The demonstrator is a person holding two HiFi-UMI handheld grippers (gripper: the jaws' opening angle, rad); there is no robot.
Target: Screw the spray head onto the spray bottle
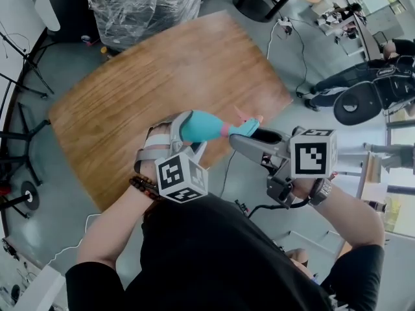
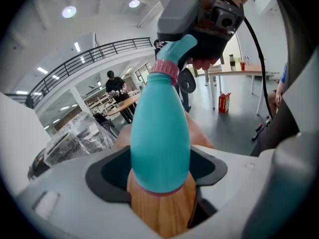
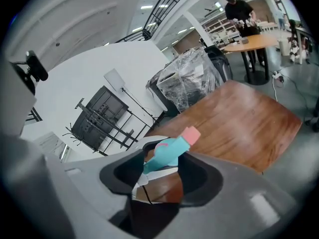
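Observation:
A teal spray bottle (image 1: 204,127) lies level above the near edge of the wooden table (image 1: 162,76), and my left gripper (image 1: 188,129) is shut on its body (image 2: 159,133). The teal spray head (image 1: 245,127) with its pink nozzle sits on the neck above a pink collar (image 2: 165,68). My right gripper (image 1: 251,138) stands at the head end. In the right gripper view the spray head (image 3: 167,153) lies between the jaws with gaps on both sides, so the pads do not press on it.
A plastic-wrapped pallet (image 1: 139,2) stands beyond the table's far side. Tripod stands (image 1: 19,109) are on the floor at the left. A white cable (image 1: 285,31) and an office chair (image 1: 363,102) are at the right, and people work at a far table (image 3: 249,41).

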